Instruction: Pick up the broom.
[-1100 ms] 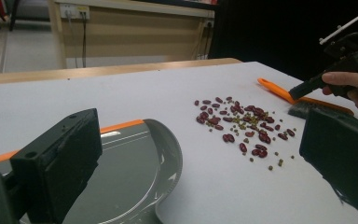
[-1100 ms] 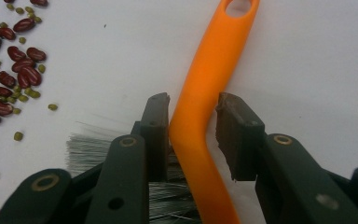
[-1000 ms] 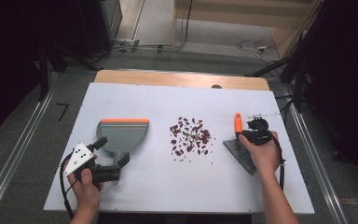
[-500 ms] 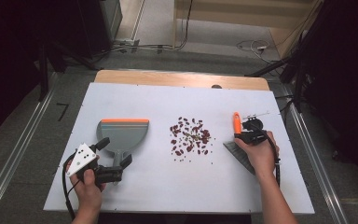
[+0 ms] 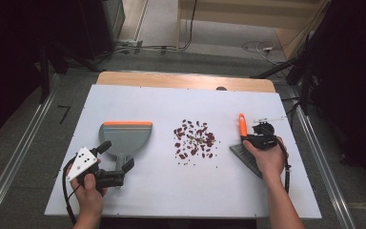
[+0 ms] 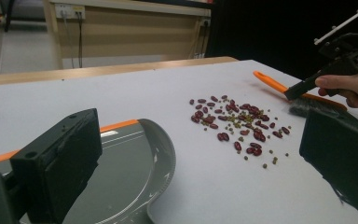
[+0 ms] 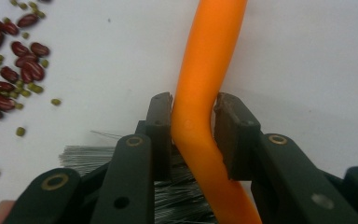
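A grey dustpan (image 5: 125,136) with an orange front edge lies left of centre, also the dustpan (image 6: 121,172) seen close up. My left gripper (image 5: 116,157) stands open over the pan's handle end, nothing clamped between its jaws (image 6: 198,154). A scatter of red beans and small green ones (image 5: 194,140) lies mid-table; the same beans (image 6: 235,123) show ahead of the left jaws. On the right lies a brush with an orange handle (image 5: 241,125) and grey bristles (image 5: 245,155). My right gripper (image 7: 193,109) is shut on the orange handle (image 7: 205,60), bristles (image 7: 88,156) below the jaws.
The white tabletop (image 5: 181,102) has a wooden strip (image 5: 181,80) along its far edge. Metal rails (image 5: 317,152) run along both sides of the table. Cables (image 5: 259,46) lie on the floor beyond.
My right gripper has shifted slightly left while gripping the brush handle. The left gripper has barely moved by the dustpan.
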The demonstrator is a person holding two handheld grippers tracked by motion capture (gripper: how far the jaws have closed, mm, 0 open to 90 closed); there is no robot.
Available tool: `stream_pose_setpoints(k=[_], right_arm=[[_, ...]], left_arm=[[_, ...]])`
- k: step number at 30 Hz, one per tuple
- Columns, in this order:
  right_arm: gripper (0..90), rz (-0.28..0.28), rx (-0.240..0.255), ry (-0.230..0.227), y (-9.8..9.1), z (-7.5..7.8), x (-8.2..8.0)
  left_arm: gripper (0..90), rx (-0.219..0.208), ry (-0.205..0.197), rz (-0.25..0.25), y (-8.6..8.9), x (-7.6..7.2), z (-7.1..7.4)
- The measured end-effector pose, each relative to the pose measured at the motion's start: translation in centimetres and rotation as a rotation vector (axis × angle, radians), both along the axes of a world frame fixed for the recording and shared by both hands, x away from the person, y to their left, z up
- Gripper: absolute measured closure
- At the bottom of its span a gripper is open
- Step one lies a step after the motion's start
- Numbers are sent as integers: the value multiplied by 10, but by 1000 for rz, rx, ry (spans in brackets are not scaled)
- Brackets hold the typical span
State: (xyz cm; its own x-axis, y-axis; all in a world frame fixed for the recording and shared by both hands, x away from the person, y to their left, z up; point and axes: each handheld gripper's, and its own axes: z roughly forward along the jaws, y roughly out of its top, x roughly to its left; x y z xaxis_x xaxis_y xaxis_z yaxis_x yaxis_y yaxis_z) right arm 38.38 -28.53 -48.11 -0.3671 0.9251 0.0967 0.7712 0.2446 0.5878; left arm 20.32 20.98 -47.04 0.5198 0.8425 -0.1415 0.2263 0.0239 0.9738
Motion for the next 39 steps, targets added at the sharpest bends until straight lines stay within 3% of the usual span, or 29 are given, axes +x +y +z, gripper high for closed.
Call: stream_pose_setpoints(k=[2,4,7,12,21,29,34,39], right_arm=[[675,-1,10,-39,-2,2,-5],[676,19,56,-89,-4,5,-11],[677,13,78,-121,-9,7,-17],[677,17,152,-211,-17,9,-28],[682,-22,259,-378,-26,19,-45],[688,6,371,-492,-27,44,-57],[688,35,396,-557,-15,62,-66],[689,63,420,-591,-3,76,-74]], left_arm=[[0,-1,-1,2,1,-1,1],[0,1,-1,2,1,-1,1],[0,0,-5,2,1,-1,1],[0,3,-6,3,0,-1,3],[0,1,-12,-3,-1,-2,4],[0,-1,-22,-7,-2,-2,7],[0,1,-29,-21,-7,-3,10],[0,3,-32,-39,-13,-2,12]])
